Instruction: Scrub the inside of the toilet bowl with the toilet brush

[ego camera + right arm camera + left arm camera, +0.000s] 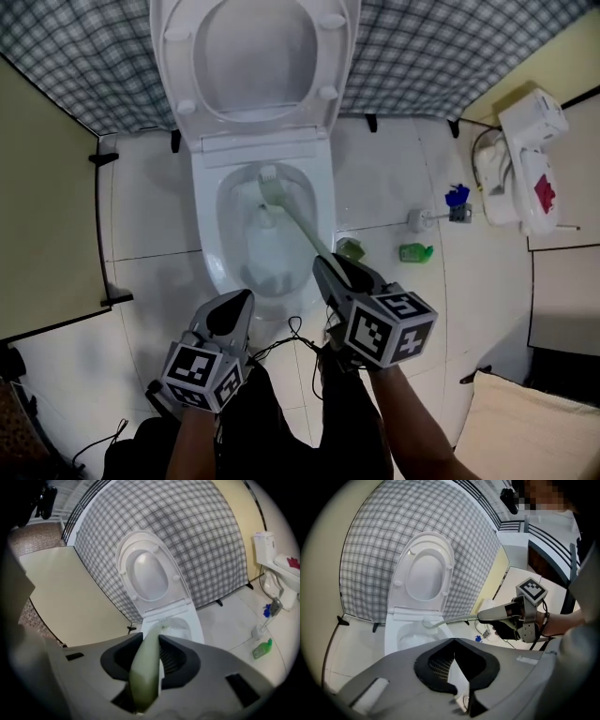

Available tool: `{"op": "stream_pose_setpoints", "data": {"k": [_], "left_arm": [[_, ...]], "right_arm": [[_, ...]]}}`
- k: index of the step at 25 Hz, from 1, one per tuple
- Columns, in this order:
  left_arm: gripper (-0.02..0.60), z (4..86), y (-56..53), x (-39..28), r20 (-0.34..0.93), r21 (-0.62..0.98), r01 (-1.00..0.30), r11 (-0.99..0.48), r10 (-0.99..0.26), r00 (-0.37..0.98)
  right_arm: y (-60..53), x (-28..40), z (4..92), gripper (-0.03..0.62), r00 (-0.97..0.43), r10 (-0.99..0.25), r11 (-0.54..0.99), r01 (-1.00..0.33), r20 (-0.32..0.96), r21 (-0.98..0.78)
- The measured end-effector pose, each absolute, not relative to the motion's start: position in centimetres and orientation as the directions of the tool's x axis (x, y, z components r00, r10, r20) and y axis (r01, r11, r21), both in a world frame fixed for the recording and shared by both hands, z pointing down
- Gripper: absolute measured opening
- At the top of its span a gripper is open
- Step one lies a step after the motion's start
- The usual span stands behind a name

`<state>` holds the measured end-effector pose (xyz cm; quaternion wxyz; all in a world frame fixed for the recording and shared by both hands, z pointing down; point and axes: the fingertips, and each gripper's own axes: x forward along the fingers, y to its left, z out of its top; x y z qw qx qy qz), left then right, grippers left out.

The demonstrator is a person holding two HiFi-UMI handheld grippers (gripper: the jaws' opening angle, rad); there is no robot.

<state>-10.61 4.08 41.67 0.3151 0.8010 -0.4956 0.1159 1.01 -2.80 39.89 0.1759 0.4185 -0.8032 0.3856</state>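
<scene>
Scrubbing appears to be in hand: the toilet brush (298,223) is pinched by its pale green handle between the jaws of the right gripper (328,269), and its head is set at the back of the toilet bowl (208,239), just below the raised seat (253,56). The left gripper (234,314) is held idle at the bowl's front (jaws pressed together, nothing between them). Next, the head likely needs sweeping round the wall, with firm grip and steady pressure.
</scene>
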Motion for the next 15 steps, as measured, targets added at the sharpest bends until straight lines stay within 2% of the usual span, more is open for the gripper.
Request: {"op": "stream_pose_setpoints", "data": {"k": [8,15], "left_arm": [[0.0,40.0,2.4,-4.2,0.478,0.393,-0.826,-0.403,-0.678,0.559],[0.0,40.7,2.0,1.0,0.489,0.398,-0.794,-0.459,-0.626,0.608]], "right_arm": [[-4.0,10.4,34.0,0.127,-0.511,-0.66,0.319,-0.855,0.551,-0.41],[-2.7,18.9,37.2,0.127,-0.422,-0.657,0.289,-0.906,0.625,-0.308]]}}
